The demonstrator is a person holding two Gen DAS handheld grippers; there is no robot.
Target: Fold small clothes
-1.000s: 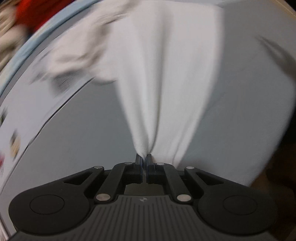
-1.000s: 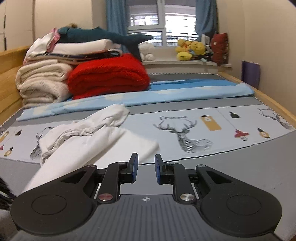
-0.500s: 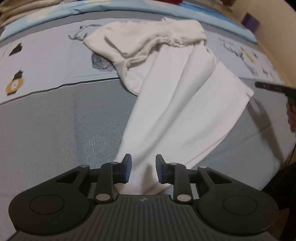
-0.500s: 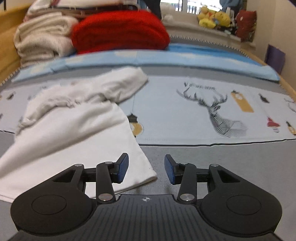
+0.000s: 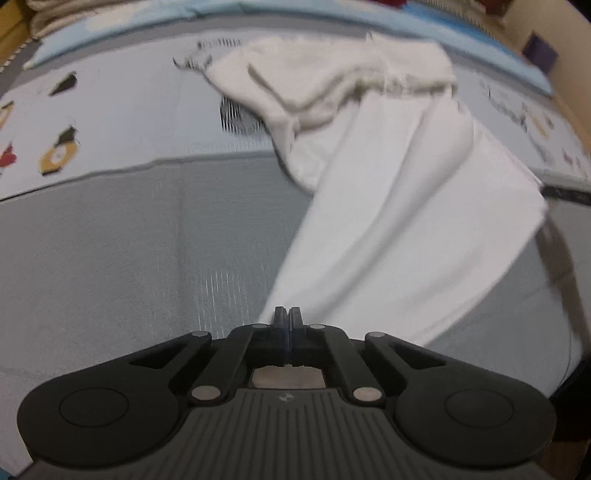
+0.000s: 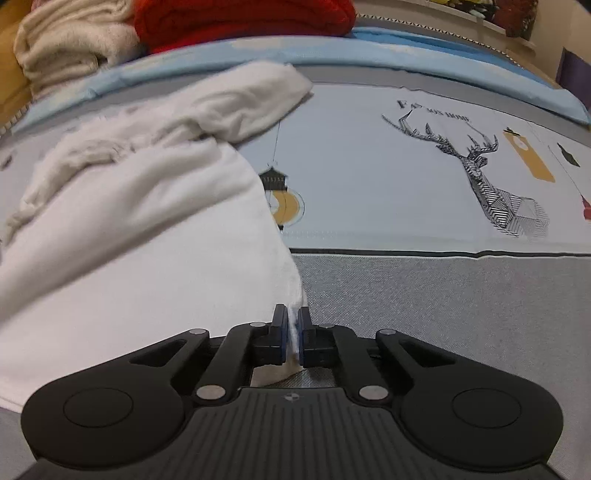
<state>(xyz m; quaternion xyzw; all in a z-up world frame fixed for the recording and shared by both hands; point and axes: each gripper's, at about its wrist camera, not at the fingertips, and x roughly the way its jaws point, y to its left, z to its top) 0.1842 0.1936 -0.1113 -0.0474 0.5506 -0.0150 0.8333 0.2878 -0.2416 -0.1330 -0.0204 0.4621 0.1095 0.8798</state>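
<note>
A white garment (image 5: 399, 206) with a gathered waistband at its far end lies spread on the bed; in the right wrist view it (image 6: 147, 240) fills the left half. My left gripper (image 5: 287, 319) points steeply down at the near left corner. Its jaws are closing and meet on the fabric's edge, with little cloth showing between them. My right gripper (image 6: 293, 328) is at the near right corner. Its jaws are also closing, and a white strip of cloth is pinched between the blue pads.
The bed has a grey sheet (image 5: 129, 258) near me and a pale printed band with a deer (image 6: 480, 173) beyond. A red blanket (image 6: 240, 18) and cream folded towels (image 6: 74, 48) are stacked at the back. A purple object (image 5: 539, 51) stands by the wall.
A second ago the left gripper held the cloth, then let it go. Both grippers stood open half a second ago and have now closed on the garment's near corners. The right one came down towards the cloth.
</note>
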